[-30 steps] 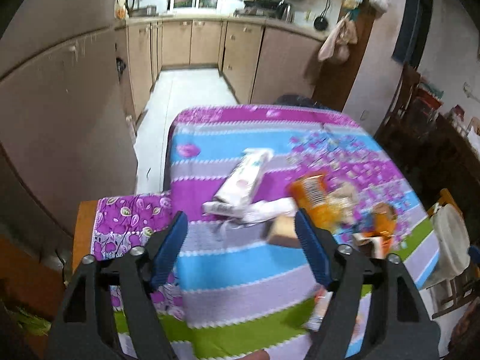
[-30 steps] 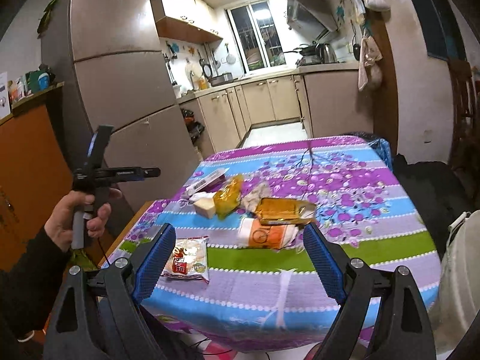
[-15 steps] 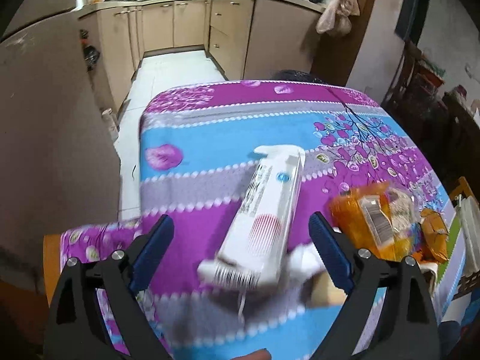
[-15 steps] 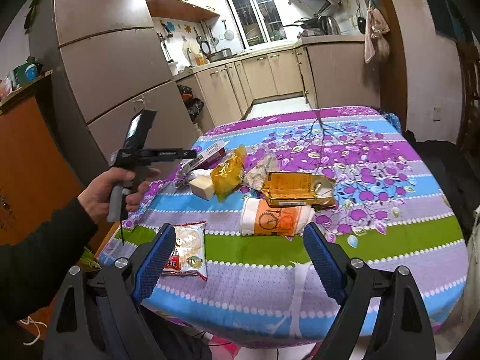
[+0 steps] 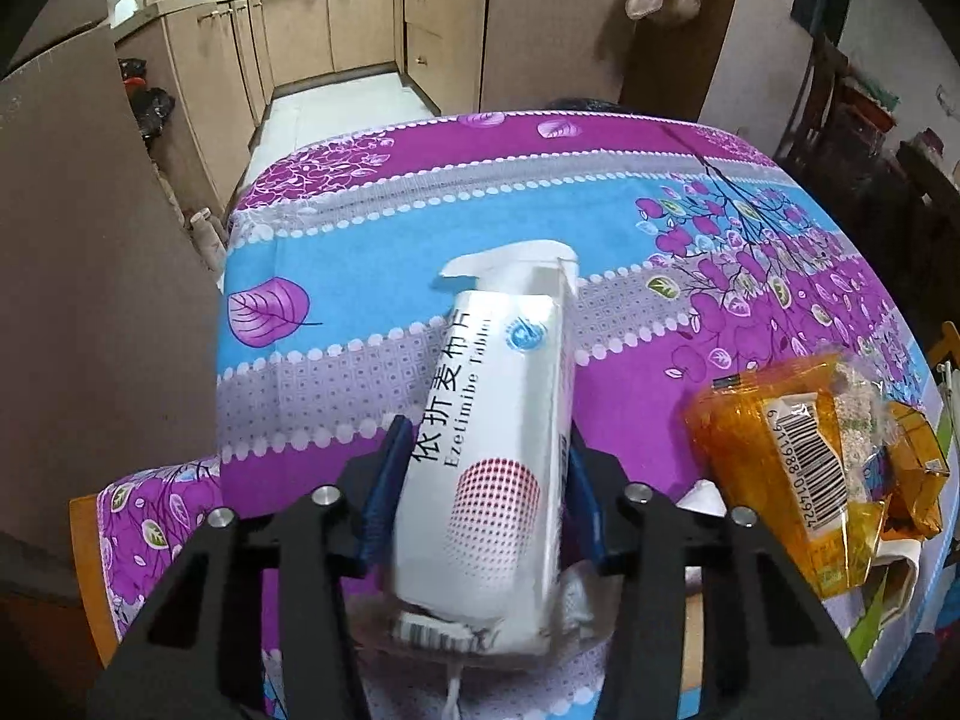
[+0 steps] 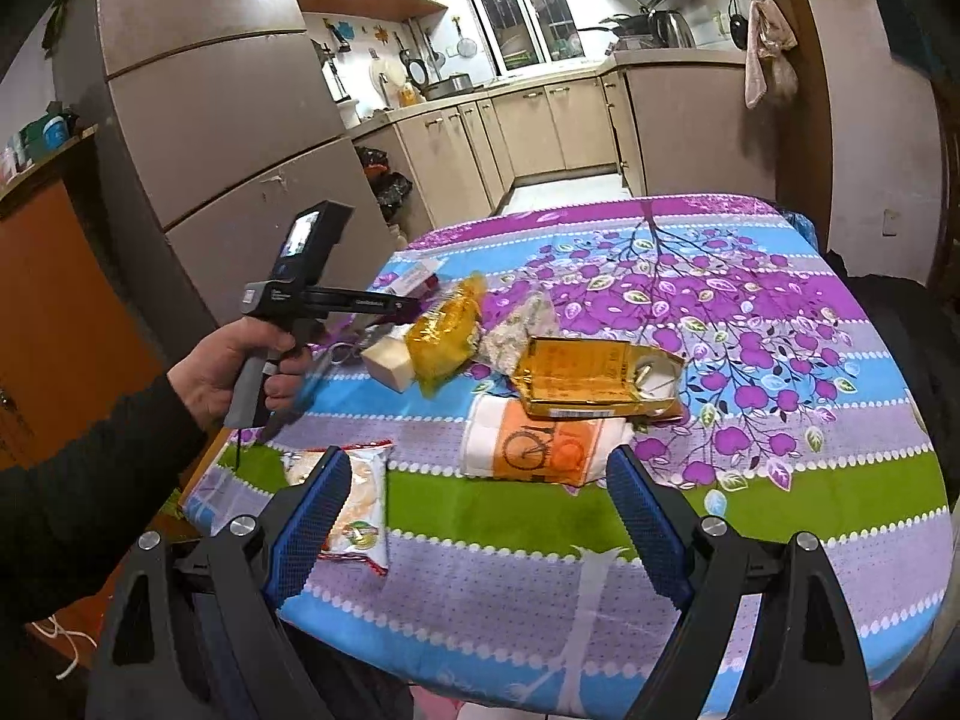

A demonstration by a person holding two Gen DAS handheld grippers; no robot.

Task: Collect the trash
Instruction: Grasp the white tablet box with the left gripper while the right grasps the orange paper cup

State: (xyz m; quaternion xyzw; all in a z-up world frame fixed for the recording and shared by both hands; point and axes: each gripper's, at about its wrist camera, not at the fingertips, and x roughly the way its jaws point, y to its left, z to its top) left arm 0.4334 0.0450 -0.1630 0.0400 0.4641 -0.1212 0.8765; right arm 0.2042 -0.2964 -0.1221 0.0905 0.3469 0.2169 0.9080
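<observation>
The left gripper (image 5: 483,474) is closing on the white medicine box (image 5: 492,456), whose near end blurs below it. The right gripper (image 6: 474,516) gapes empty above the snack packet (image 6: 360,504), which its finger partly hides.

left gripper (image 5: 480,501): lower centre of its wrist view, pointing steeply down, jaws closing with a white box between the blue pads | right gripper (image 6: 477,531): bottom of its view, jaws wide apart, nothing between | left hand (image 6: 231,363): mid-left, wrapped round the handle, dark sleeve
</observation>
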